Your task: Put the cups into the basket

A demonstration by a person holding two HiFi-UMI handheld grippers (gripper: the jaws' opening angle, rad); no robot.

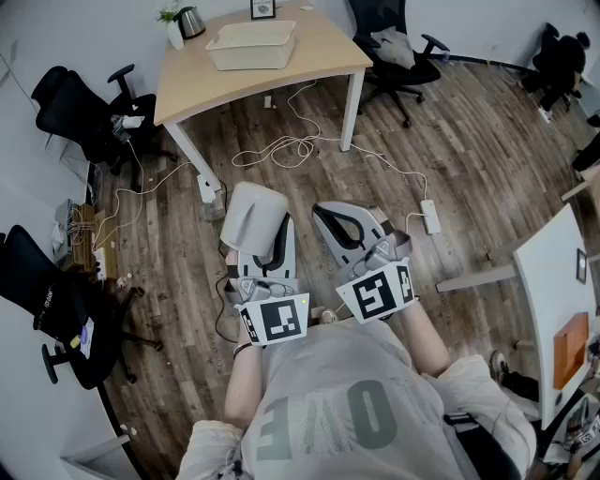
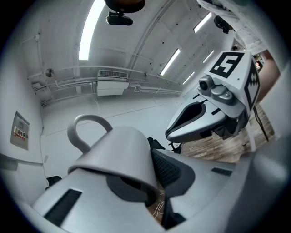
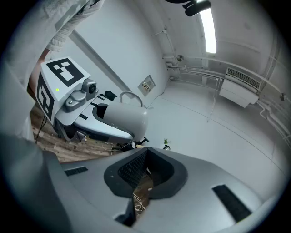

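Observation:
A pale grey cup (image 1: pixel 252 214) with a loop handle sits between the jaws of my left gripper (image 1: pixel 273 234), which is shut on it, held above the wooden floor. In the left gripper view the cup (image 2: pixel 116 154) is mouth-down, handle up, at the left gripper (image 2: pixel 154 182). My right gripper (image 1: pixel 330 217) hovers just to its right, shut, with nothing between its pads; the right gripper (image 3: pixel 145 175) shows only floor through its cut-out. The cream basket (image 1: pixel 251 45) stands on the wooden table (image 1: pixel 309 58) far ahead.
A kettle (image 1: pixel 190 21) and a small plant stand at the table's back left. Black office chairs (image 1: pixel 84 122) line the left side, another (image 1: pixel 398 52) is behind the table. Cables (image 1: pixel 281 148) and a power strip (image 1: pixel 430 216) lie on the floor. A white desk (image 1: pixel 558 281) is at right.

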